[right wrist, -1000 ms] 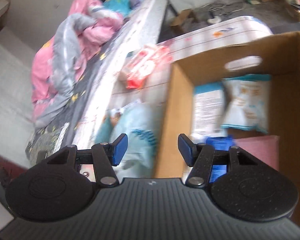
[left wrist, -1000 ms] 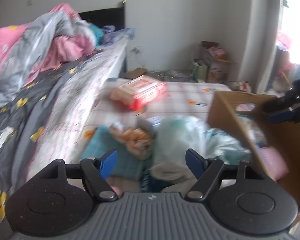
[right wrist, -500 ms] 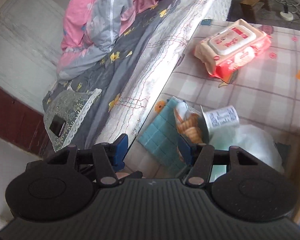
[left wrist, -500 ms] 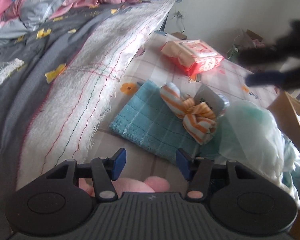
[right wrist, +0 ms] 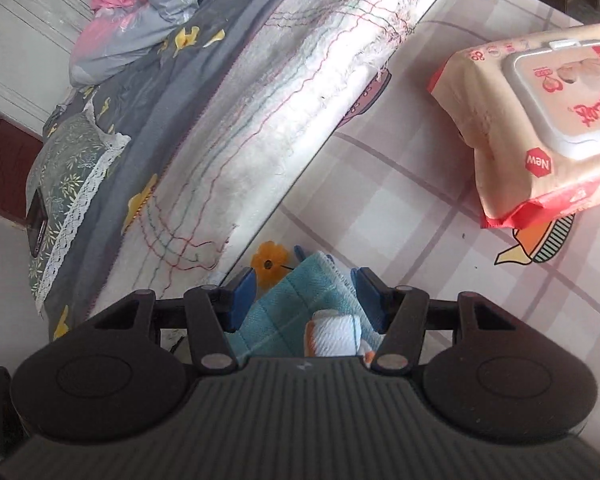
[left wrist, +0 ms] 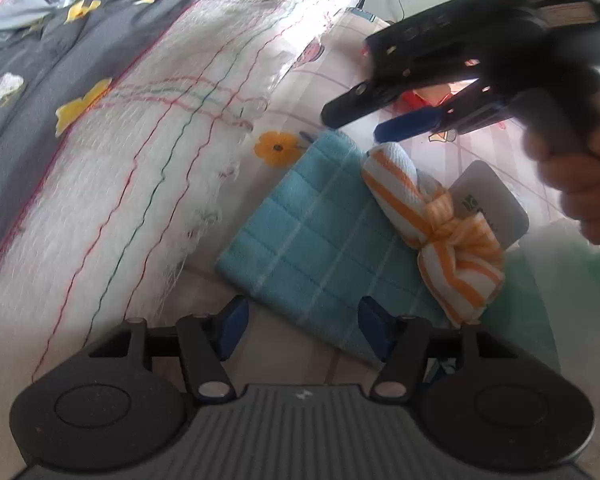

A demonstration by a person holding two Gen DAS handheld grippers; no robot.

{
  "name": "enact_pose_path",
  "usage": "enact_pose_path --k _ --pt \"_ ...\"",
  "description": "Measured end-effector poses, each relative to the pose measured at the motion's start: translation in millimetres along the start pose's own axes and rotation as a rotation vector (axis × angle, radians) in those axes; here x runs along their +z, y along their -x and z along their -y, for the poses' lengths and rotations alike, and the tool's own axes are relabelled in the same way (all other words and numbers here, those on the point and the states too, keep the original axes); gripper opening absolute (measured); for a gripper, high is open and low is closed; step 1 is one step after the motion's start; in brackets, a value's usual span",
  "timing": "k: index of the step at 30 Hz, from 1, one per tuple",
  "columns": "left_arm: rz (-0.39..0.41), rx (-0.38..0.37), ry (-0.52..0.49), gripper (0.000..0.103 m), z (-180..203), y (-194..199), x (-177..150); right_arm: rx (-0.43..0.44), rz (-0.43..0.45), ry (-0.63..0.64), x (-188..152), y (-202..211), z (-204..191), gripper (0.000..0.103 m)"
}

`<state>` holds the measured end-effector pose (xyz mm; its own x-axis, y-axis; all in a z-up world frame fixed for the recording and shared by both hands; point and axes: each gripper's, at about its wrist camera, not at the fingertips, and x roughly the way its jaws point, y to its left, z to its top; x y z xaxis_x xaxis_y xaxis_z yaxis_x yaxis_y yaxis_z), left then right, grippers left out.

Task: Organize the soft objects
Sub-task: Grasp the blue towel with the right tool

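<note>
Fingers (right wrist: 364, 292) of the right gripper (right wrist: 304, 294) are spread open over the far end of the striped cloth (left wrist: 432, 220), which lies on the blue towel (left wrist: 316, 240) beside the mattress (left wrist: 148, 128). Left gripper (left wrist: 302, 330) is open too, near the towel's edge.

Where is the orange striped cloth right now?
The orange striped cloth lies knotted on the teal towel's right edge, just below the right gripper; the right wrist view shows one end of it.

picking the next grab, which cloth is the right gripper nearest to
The knotted orange-and-white striped cloth: its end sits between the open right gripper fingers. The flat teal towel lies beneath it.
</note>
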<state>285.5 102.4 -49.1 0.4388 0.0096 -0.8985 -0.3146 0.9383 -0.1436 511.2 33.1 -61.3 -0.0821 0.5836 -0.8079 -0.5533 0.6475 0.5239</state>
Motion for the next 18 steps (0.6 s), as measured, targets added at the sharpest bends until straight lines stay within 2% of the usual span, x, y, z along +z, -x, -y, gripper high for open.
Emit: enact_pose_path --k 2,6,7,8,10,12,18 --pt "0.005 0.010 -0.012 0.064 2.7 -1.4 1.3 -0.003 -0.013 -0.002 2.3 -9.6 5.3 0.055" --pt "0.023 0.019 -0.021 0.061 6.6 -3.6 3.0 0.046 -0.039 -0.015 0.1 -19.7 13.0 0.052" --pt "0.032 0.024 -0.026 0.058 6.7 -4.6 4.7 0.058 -0.042 -0.021 -1.2 -19.8 13.7 0.052" --pt "0.042 0.031 -0.032 0.050 7.3 -5.2 4.6 0.068 -0.048 -0.025 -1.9 -19.9 14.4 0.050" --pt "0.052 0.027 -0.037 0.038 7.9 -5.5 6.1 0.087 -0.067 -0.030 -3.4 -20.9 15.8 0.040" --pt "0.057 0.006 -0.029 0.019 7.6 -4.4 7.8 0.095 -0.075 -0.040 -5.7 -21.9 18.0 0.022" --pt "0.156 -0.004 -0.057 0.015 15.4 17.8 9.7 0.123 -0.025 -0.062 -14.3 -12.5 19.0 0.015"
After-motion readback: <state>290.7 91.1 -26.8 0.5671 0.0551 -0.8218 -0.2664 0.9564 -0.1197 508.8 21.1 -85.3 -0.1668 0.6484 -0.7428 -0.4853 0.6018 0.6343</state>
